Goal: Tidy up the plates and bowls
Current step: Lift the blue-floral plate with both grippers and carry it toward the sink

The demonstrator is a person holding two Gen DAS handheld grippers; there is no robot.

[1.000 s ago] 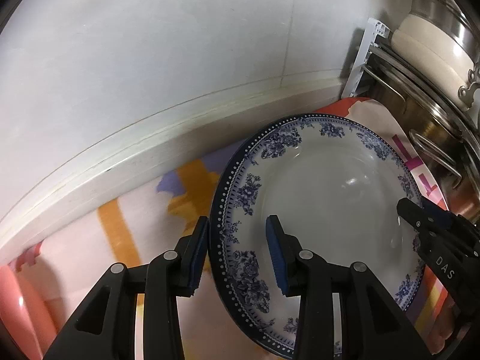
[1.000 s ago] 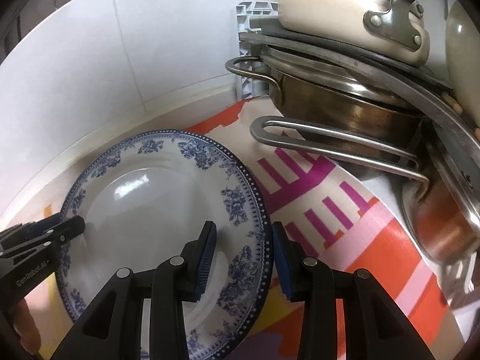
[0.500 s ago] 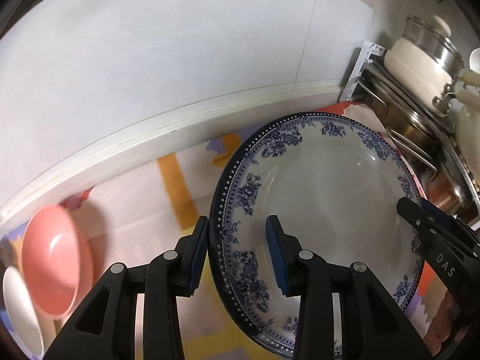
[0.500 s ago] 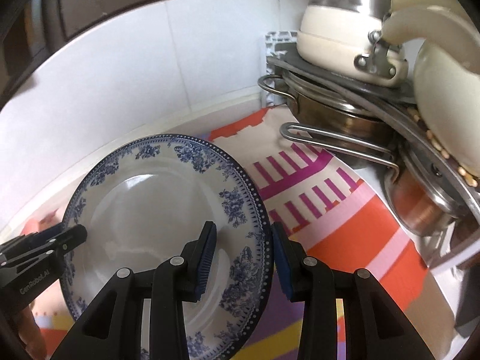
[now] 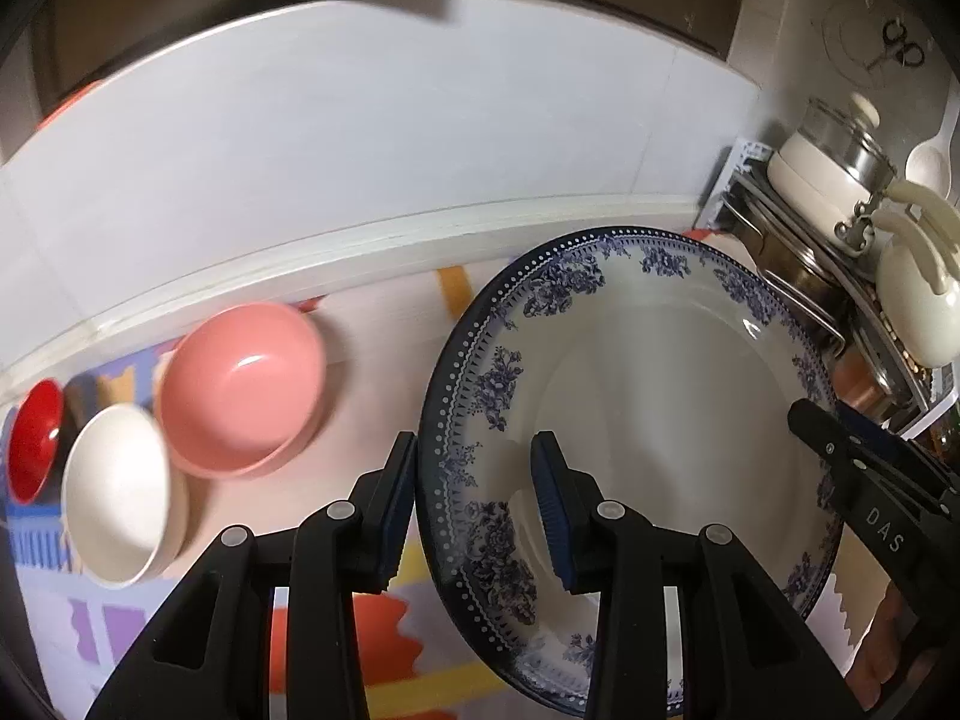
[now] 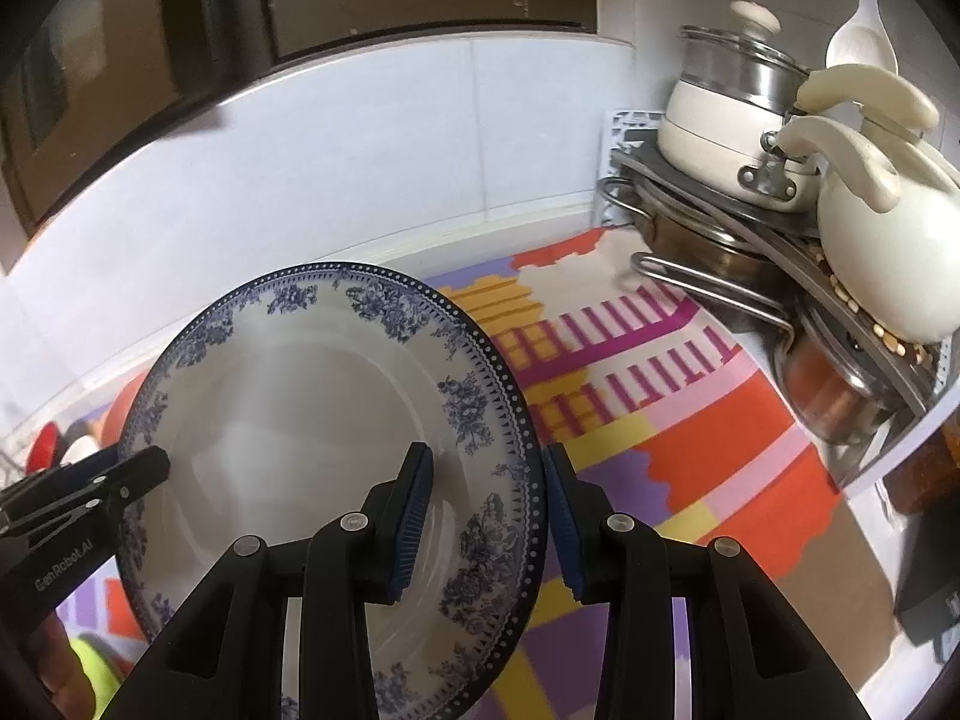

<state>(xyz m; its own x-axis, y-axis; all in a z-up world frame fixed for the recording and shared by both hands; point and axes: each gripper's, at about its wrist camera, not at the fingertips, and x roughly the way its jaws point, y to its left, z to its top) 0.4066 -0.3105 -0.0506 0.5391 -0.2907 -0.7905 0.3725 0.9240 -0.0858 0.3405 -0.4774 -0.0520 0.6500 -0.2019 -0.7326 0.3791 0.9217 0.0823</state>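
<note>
Blue-patterned plate (image 5: 648, 420) grasped at opposite rims.
Left gripper (image 5: 474, 504) clenched lower left of frame; right gripper (image 6: 486, 516) clenched lower centre; plate raised, tilted.

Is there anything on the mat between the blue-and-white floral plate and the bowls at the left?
Nothing visible. The blue-and-white floral plate is held at opposite rims by the left gripper and the right gripper. Only bare colourful mat lies between it and the pink bowl.
</note>
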